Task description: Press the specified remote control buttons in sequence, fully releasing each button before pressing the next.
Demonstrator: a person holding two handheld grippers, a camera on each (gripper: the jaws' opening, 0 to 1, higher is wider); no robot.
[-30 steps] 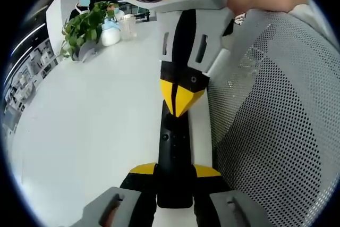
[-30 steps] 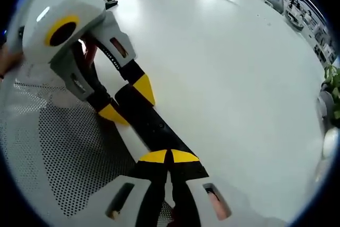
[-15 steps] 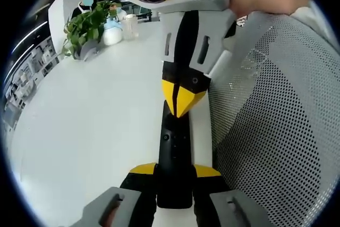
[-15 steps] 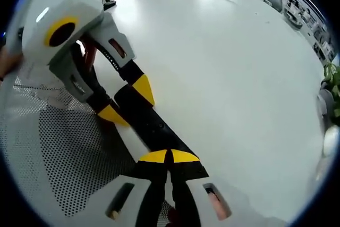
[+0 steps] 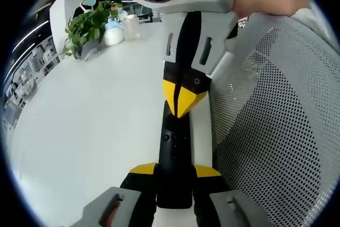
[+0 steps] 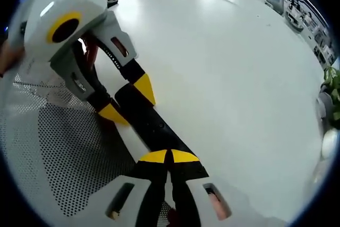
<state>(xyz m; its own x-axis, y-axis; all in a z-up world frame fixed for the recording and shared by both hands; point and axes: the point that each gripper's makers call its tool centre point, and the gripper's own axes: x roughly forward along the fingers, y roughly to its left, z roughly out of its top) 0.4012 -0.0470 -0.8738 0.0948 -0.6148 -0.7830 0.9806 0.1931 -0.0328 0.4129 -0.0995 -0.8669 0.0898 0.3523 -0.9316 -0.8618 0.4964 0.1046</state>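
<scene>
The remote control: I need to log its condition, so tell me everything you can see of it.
The remote control is a slim, long black bar, matte and plastic-looking, with a few small buttons on its upper face. It lies flat on the white table, beside a perforated white chair back. The left gripper clamps one end between its yellow-tipped jaws; the right gripper, shut, presses its tips on the other end.

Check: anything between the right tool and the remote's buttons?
Nothing visible. The right tool, jaws shut, has its yellow tips down at the far end of the black remote, no gap discernible. The left tool clamps the remote's near end, beside the perforated panel.
</scene>
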